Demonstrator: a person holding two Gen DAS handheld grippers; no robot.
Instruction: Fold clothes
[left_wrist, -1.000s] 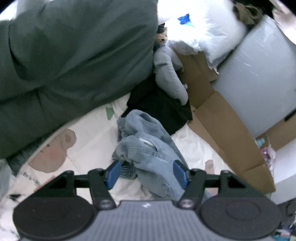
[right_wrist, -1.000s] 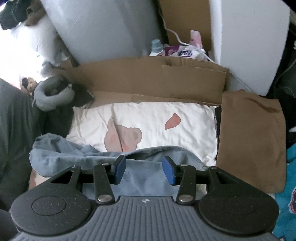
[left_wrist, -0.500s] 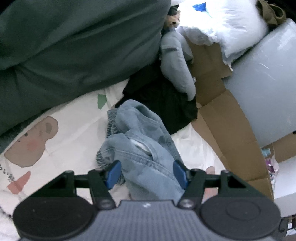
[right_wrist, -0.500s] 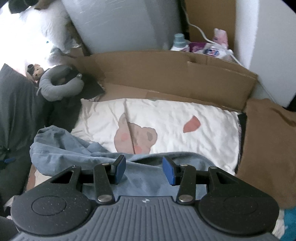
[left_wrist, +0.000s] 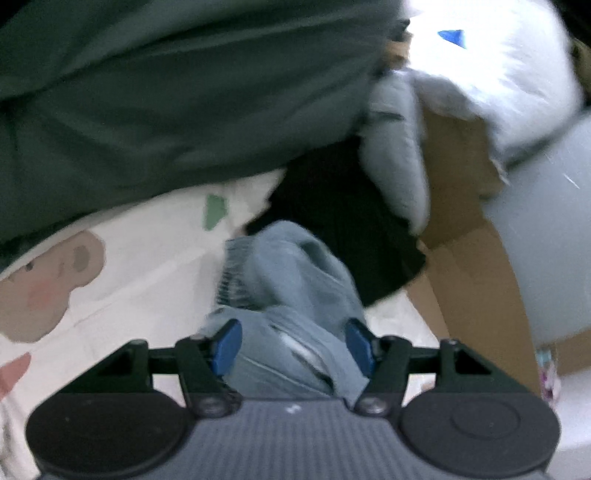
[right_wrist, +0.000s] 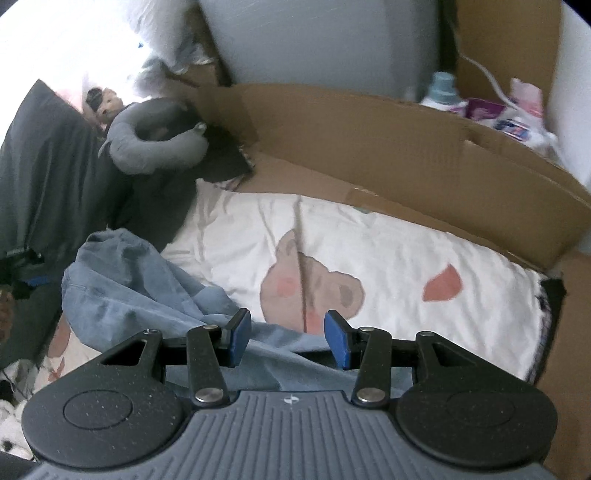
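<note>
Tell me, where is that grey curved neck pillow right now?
In the right wrist view the grey curved neck pillow lies at upper left, against the brown cardboard sheet's left end, beyond the crumpled light-blue jeans.

1 jeans (left_wrist: 295, 280), 1 neck pillow (right_wrist: 155, 144), 1 doll (right_wrist: 105, 103), 1 bottle (right_wrist: 441, 90).

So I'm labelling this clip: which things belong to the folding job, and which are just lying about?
In the job:
light blue jeans
left gripper
right gripper
printed bedsheet

Lying about:
grey neck pillow
cardboard
dark green duvet
bottle
</note>
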